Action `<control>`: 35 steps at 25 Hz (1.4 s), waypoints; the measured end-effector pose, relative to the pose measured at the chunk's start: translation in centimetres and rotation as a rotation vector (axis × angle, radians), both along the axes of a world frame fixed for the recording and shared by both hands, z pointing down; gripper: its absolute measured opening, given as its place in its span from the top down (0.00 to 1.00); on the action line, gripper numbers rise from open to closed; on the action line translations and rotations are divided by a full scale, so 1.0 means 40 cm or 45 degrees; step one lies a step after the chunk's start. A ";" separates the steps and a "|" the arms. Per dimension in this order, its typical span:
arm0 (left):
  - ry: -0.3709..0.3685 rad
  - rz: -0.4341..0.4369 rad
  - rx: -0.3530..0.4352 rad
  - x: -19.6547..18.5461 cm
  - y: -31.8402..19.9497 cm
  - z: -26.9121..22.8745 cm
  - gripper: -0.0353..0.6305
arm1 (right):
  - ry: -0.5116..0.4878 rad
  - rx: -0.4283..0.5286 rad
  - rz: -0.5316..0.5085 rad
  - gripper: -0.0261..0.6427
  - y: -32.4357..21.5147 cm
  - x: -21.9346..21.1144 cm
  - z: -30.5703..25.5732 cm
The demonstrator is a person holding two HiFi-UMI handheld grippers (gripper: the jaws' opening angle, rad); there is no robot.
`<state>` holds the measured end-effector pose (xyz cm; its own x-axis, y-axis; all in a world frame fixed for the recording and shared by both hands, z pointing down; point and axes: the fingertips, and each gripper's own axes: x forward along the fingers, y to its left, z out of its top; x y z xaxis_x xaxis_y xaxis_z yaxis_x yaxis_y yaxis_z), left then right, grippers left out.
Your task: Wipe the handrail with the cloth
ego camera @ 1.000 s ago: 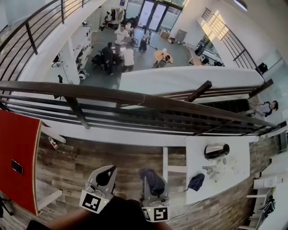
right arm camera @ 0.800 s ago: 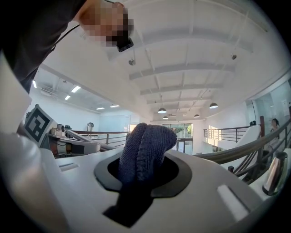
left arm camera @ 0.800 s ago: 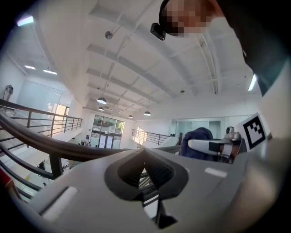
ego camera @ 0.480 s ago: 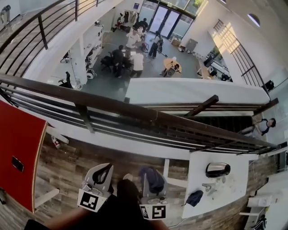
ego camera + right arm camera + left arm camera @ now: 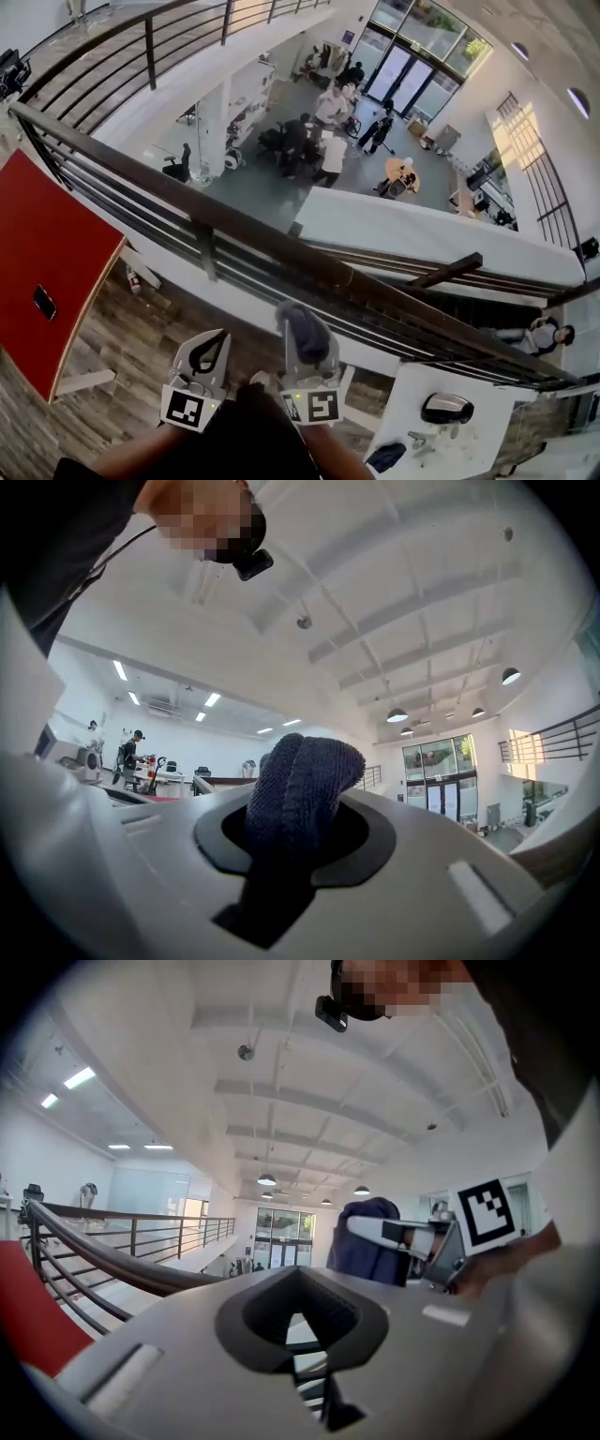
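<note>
Currently your right tongs (image 5: 302,339) are clamped on the dark blue cloth (image 5: 298,780), which bulges up out of the jaws. From the head view the cloth sits just short of the dark handrail (image 5: 141,173); contact can't be confirmed. Your left tongs (image 5: 214,342) are closed together with nothing between them, held beside the right pair, near the rail. Red bench (image 5: 47,253) at your left.
</note>
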<state>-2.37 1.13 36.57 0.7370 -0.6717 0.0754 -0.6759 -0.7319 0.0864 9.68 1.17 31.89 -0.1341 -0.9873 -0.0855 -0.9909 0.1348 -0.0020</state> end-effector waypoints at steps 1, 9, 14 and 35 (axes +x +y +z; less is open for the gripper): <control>-0.002 -0.021 0.005 -0.004 -0.012 -0.007 0.95 | 0.010 0.010 -0.033 0.80 -0.033 -0.007 -0.009; 0.017 -0.215 0.051 -0.066 -0.106 -0.040 0.95 | 0.099 0.037 -0.291 0.80 -0.313 -0.105 0.012; 0.062 -0.308 0.080 -0.127 -0.109 -0.043 0.95 | 0.067 -0.053 -0.341 0.80 -0.497 -0.145 0.097; 0.034 -0.505 0.041 -0.278 -0.075 -0.030 0.95 | 0.314 -0.410 -0.192 0.80 -0.810 -0.179 0.326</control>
<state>-13.48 -1.87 35.36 0.4216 -0.9061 0.0341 -0.9043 -0.4174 0.0894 2.52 -31.23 44.95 -0.2565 -0.9261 0.2766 -0.9363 0.3091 0.1665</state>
